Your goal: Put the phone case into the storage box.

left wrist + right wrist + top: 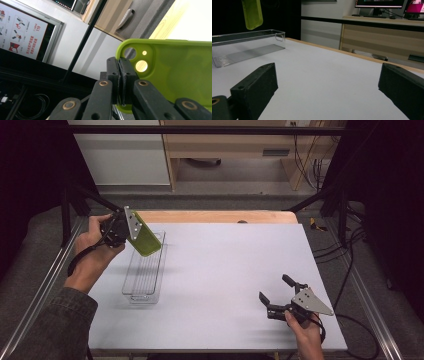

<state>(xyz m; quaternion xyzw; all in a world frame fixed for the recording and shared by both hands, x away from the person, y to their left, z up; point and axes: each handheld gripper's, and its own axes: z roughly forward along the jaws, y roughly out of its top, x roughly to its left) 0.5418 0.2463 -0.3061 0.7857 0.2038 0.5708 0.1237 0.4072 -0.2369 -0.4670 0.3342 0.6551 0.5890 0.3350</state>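
A lime-green phone case [145,240] hangs in the air over the far end of a clear plastic tray [131,295] at the table's left. My left gripper [124,227] is shut on the case's edge near its camera cut-outs; the left gripper view shows the green case [175,72] pinched between the jaws. The right gripper view shows the case [252,13] above the tray [227,38], apart from it. My right gripper [276,290] rests low near the table's front right, open, with nothing between its fingers [254,87].
The white table top [225,270] has a wooden strip [215,216] along its far edge. Metal frame rails [45,280] run along both sides. Cables [360,335] trail off the right side. Beyond the table stand a wooden desk [382,35] and monitors [379,3].
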